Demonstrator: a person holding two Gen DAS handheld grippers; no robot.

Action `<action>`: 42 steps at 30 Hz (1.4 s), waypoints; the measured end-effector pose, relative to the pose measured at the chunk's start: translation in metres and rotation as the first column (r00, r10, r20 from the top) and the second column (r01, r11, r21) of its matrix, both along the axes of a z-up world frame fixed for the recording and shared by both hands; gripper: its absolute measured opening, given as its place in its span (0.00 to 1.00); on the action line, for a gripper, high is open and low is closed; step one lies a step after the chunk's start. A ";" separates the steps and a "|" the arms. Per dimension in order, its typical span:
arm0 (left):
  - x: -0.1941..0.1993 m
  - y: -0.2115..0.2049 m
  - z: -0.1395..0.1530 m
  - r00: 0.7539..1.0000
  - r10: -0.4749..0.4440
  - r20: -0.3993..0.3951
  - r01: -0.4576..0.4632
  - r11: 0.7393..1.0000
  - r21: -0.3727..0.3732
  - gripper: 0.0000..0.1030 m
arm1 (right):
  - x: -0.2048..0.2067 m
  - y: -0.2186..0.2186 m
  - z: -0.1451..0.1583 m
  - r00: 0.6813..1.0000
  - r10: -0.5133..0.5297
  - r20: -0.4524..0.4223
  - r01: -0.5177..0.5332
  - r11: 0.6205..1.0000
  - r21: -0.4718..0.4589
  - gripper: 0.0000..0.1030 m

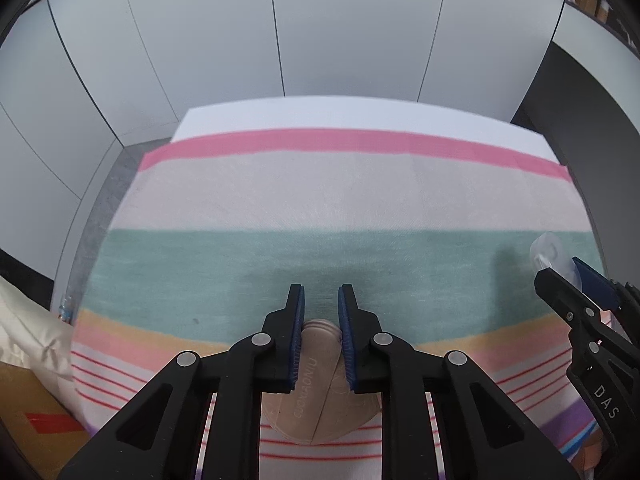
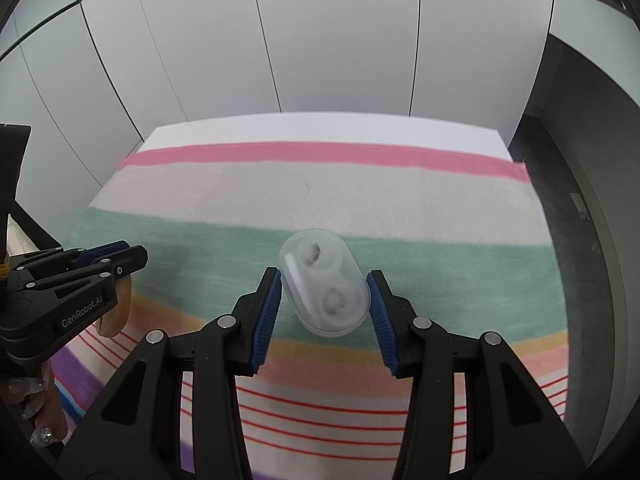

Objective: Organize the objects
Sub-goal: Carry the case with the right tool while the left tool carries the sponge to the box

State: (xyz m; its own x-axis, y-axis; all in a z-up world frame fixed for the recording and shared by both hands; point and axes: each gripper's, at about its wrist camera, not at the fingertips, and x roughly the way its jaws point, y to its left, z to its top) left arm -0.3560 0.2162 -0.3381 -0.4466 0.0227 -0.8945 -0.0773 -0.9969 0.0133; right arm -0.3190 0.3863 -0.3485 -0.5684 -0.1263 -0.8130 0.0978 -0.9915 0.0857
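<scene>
So down at the bottom middle of the left wrist view, the left gripper (image 1: 321, 334) is clamped tight on a beige plastic piece (image 1: 320, 392) with some embossed lettering. The blue pads (image 1: 298, 336) pinch its narrow neck and the wider body hangs back toward the camera, so its long axis runs pretty much along the fingers. In the right wrist view the same piece (image 2: 116, 308) shows at the left edge, dangling under the jaws and looking clear of the cloth. The right gripper (image 2: 325, 312) is at the bottom centre of its own frame, grasping a clear oval case (image 2: 326, 282) with two round wells inside, probably a contact lens case. It's pinched across its short width, long axis tilting up and left in the frame, sticking out past the fingertips. Whether it's touching the cloth or floating just above it, I can't tell. From the left camera that right gripper (image 1: 576, 280) pokes in at the right edge with the case (image 1: 550, 254) at its tip, so both hands sit side by side, neither obviously closer to anything. Beyond them is just the striped tablecloth (image 1: 320, 200), teal band then beige then pink toward the top, and no tray or box visible on it. I'd guess the next move depends on wherever the drop spot is, and that's out of frame. Grey wall panels (image 1: 340, 28) fill the top.
</scene>
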 end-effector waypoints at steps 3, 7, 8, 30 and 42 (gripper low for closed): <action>0.007 -0.003 0.019 1.000 -0.001 -0.021 0.001 1.000 -0.002 0.17 | 0.007 -0.004 0.015 1.000 -0.003 -0.009 0.003 1.000 -0.005 0.45; 0.019 -0.007 0.049 0.998 -0.009 -0.058 0.009 1.000 -0.005 0.17 | 0.010 -0.008 0.043 1.000 -0.008 -0.026 0.008 1.000 -0.009 0.45; 0.023 -0.009 0.059 0.998 -0.008 -0.069 0.008 1.000 -0.003 0.17 | 0.013 -0.009 0.052 0.999 -0.009 -0.032 0.009 1.000 -0.011 0.45; 0.143 -0.138 0.170 0.972 0.179 -0.152 -0.176 0.984 0.033 0.17 | 0.096 -0.122 0.150 0.987 0.127 -0.100 -0.128 0.992 -0.007 0.45; 0.247 -0.322 0.181 0.870 0.469 -0.155 -0.477 0.879 -0.022 0.17 | 0.178 -0.314 0.175 0.893 0.435 -0.115 -0.439 0.898 -0.012 0.45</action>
State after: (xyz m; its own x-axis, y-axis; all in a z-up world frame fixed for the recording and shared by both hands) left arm -0.1093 -0.1054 -0.1569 -0.5120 -0.2728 -0.8145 0.4102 -0.9108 0.0471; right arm -0.1413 0.0727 -0.1733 -0.5318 -0.4105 -0.7407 0.5313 -0.8428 0.0857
